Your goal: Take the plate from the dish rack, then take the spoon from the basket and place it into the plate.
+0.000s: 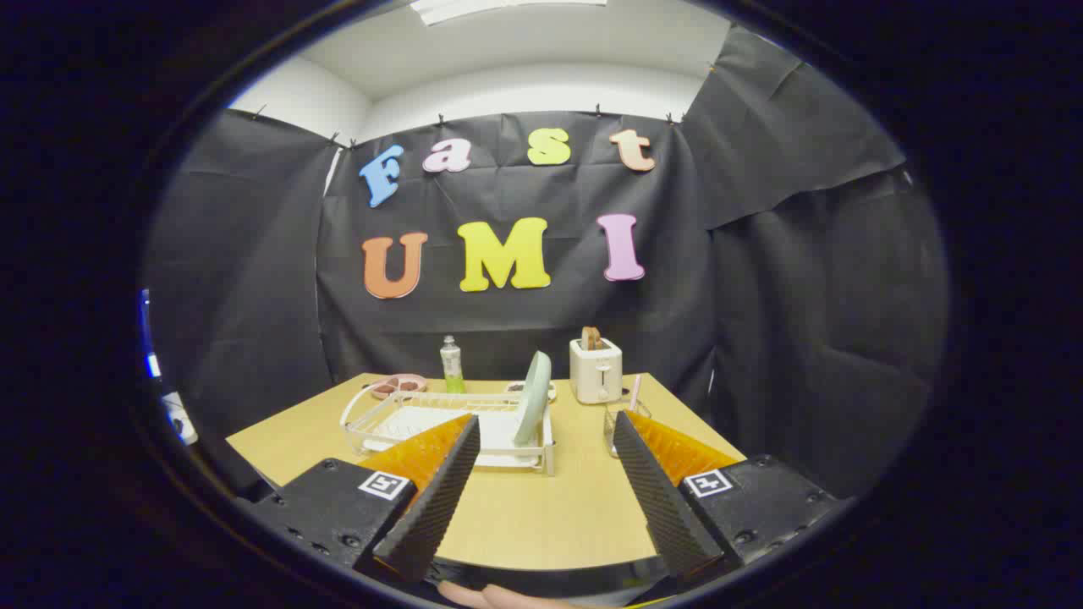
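I see my gripper [546, 474] with its two fingers spread wide apart, holding nothing, above the near part of the wooden table [525, 516]. Beyond the fingers stands the white wire dish rack [398, 419] on a white tray, and I take it as my landmark. The plate [533, 397] is pale green, round and smooth; it stands on its edge, nearly upright, at the right end of the rack. Just to the right of the rack there is a small wire basket [618, 420], partly hidden behind my right finger, and a thin pink handle, probably the spoon [634, 392], rises from it. Behind the rack I see a green bottle [452, 364], a pink dish [398, 386] with something dark in it, and a white toaster [596, 372] with bread in its slot.
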`<state>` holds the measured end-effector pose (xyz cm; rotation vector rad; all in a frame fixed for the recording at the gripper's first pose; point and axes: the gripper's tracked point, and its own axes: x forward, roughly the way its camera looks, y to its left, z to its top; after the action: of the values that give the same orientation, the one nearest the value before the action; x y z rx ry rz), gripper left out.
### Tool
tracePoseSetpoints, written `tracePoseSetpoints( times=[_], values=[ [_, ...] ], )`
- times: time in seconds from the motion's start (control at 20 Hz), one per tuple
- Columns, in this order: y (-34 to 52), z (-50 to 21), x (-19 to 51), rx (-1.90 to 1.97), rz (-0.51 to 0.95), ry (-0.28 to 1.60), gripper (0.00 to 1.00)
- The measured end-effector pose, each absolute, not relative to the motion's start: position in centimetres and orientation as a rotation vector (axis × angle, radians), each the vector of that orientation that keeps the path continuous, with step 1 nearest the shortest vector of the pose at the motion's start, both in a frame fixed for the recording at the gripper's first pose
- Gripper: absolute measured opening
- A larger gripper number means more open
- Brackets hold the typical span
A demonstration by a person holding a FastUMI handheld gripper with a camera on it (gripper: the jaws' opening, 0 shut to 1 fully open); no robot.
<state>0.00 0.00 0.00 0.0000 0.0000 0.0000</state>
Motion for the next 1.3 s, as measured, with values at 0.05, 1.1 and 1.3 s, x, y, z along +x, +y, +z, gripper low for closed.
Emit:
tracePoseSetpoints(
  times=[0.05, 1.1, 1.3],
  values=[
    [0.2, -0.1, -0.1, 0.002, 0.009, 0.003, 1.00],
    [1.0, 3.4, 7.8, 0.013, -0.002, 0.081, 1.00],
    [2.8, 4.5, 13.2, -0.026, 0.015, 0.184, 1.00]
  ],
)
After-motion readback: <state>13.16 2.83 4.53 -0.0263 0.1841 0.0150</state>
